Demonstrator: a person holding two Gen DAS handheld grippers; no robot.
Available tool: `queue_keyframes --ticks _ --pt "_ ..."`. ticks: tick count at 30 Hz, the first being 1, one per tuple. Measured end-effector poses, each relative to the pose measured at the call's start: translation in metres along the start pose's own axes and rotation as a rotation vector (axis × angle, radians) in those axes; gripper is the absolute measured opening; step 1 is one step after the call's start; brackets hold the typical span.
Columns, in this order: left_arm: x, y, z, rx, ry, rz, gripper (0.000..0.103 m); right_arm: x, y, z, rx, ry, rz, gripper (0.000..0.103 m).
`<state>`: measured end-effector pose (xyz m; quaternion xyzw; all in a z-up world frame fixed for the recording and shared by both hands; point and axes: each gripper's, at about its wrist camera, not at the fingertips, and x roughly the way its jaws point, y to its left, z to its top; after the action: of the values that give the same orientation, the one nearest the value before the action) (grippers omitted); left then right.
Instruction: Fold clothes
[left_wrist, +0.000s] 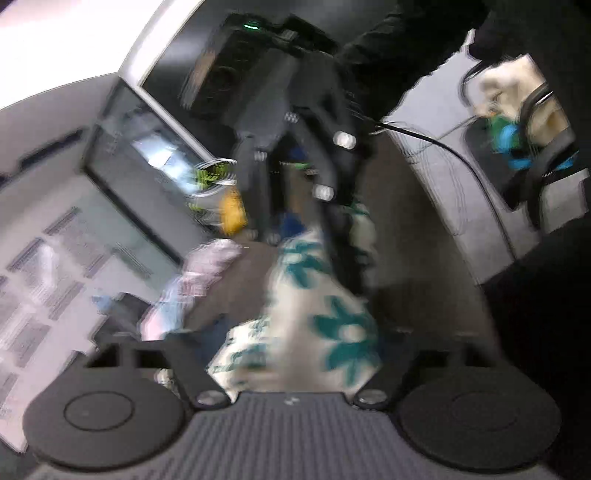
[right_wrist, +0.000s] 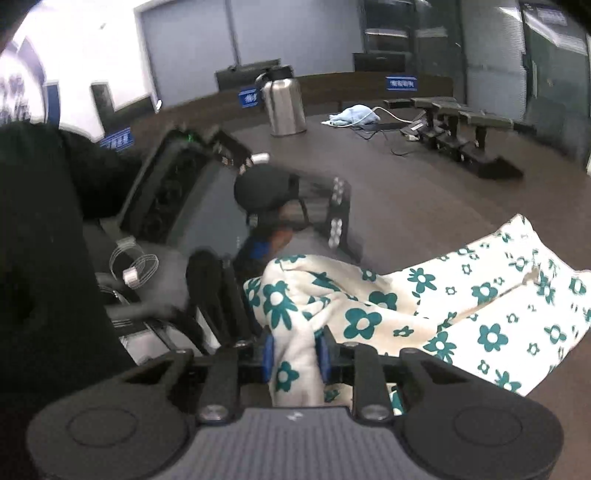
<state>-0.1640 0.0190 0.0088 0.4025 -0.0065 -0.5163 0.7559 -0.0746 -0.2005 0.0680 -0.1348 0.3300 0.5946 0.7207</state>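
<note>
A cream fleece garment printed with teal flowers (right_wrist: 424, 314) is pinched in a bunched fold between the blue pads of the right gripper (right_wrist: 295, 354). From there it spreads forward and to the right, lying crumpled on the brown table (right_wrist: 406, 192). In the blurred left wrist view the same cloth rises just ahead of the left gripper's body.

We see the garment (right_wrist: 443, 310) lying on the table (right_wrist: 388, 184), stretching from the near centre out to the right, one end between the fingers of the right gripper (right_wrist: 295, 354). The left gripper (right_wrist: 295, 218) sits just behind that end, to the left. Farther back on the table stands a jug (right_wrist: 284, 105); right of it lies a cloth (right_wrist: 354, 114) among cables, then a row of stands (right_wrist: 458, 125).
</note>
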Motion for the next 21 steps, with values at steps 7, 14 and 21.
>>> queue_keyframes --ticks 7,14,21 --pt "-0.001 0.062 -0.019 -0.511 0.009 -0.125 0.028 -0.021 0.011 -0.029 -0.049 -0.128 -0.183 0.093" --pt "0.018 0.118 -0.046 -0.838 0.023 -0.311 0.031 -0.016 0.002 -0.053 -0.129 -0.242 -0.299 0.024" --pt "0.018 0.161 -0.089 -1.242 -0.022 -0.181 0.05 -0.032 -0.099 -0.045 0.369 -0.402 -0.116 0.02"
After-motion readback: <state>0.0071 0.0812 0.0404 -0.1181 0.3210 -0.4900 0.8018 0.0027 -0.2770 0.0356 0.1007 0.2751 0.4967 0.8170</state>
